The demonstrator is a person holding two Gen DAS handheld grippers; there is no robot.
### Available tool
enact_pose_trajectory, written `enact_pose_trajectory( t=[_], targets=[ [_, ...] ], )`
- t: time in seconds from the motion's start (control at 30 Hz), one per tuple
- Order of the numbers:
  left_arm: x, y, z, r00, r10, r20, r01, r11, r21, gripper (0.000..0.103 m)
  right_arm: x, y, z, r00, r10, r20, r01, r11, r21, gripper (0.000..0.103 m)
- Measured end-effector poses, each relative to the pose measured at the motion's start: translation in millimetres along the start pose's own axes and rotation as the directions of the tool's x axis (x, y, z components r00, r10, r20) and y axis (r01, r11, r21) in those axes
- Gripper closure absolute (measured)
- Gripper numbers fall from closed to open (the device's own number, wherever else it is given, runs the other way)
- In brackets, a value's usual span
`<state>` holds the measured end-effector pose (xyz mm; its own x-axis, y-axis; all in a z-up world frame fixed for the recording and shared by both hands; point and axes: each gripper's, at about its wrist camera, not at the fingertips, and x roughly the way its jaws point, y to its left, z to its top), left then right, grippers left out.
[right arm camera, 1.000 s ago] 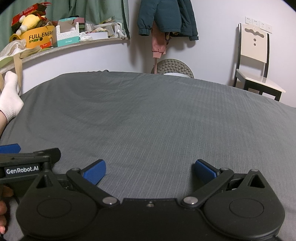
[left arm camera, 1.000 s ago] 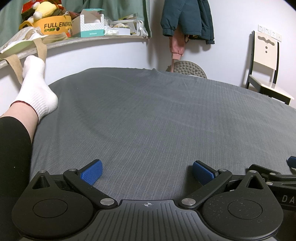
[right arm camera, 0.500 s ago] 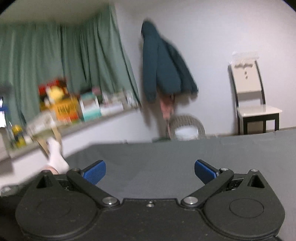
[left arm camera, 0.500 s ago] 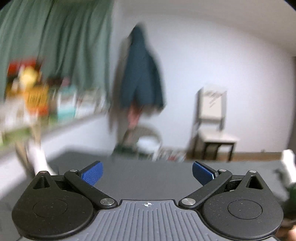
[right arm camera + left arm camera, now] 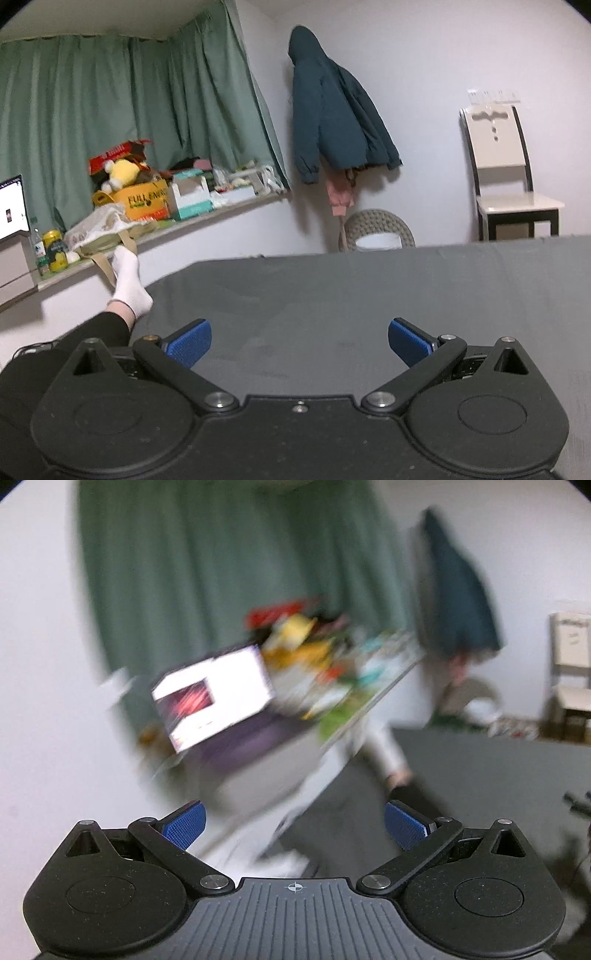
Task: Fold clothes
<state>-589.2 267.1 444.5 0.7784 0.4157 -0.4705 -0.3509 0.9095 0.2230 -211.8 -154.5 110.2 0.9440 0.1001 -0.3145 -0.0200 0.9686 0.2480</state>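
Grey bedsheet bare under both wide-spread claws, left and right; plush toy in yellow box.

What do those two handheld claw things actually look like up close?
Both look alike: the left gripper and right gripper have black bodies with two round discs, black linkage arms with silver pivot pins, and blue textured finger pads. The left one has a ribbed grey centre plate with a small crosshair mark.
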Motion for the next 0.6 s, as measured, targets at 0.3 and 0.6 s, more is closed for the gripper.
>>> enact_pose_trajectory(
  t=[0.3, 0.6],
  targets=[
    [17, 56, -117, 0.956, -0.139, -0.257, 0.102, 0.983, -0.153, 0.000, 0, -25, -27, 0.979, -0.151, -0.139, 0.163, 0.983, 0.081, 0.000],
    [63, 19, -155, 0.942, 0.083, -0.326, -0.058, 0.995, 0.086, 0.004, -5, -92, -46, 0.952, -0.193, -0.238, 0.290, 0.820, 0.494, 0.000]
  ],
)
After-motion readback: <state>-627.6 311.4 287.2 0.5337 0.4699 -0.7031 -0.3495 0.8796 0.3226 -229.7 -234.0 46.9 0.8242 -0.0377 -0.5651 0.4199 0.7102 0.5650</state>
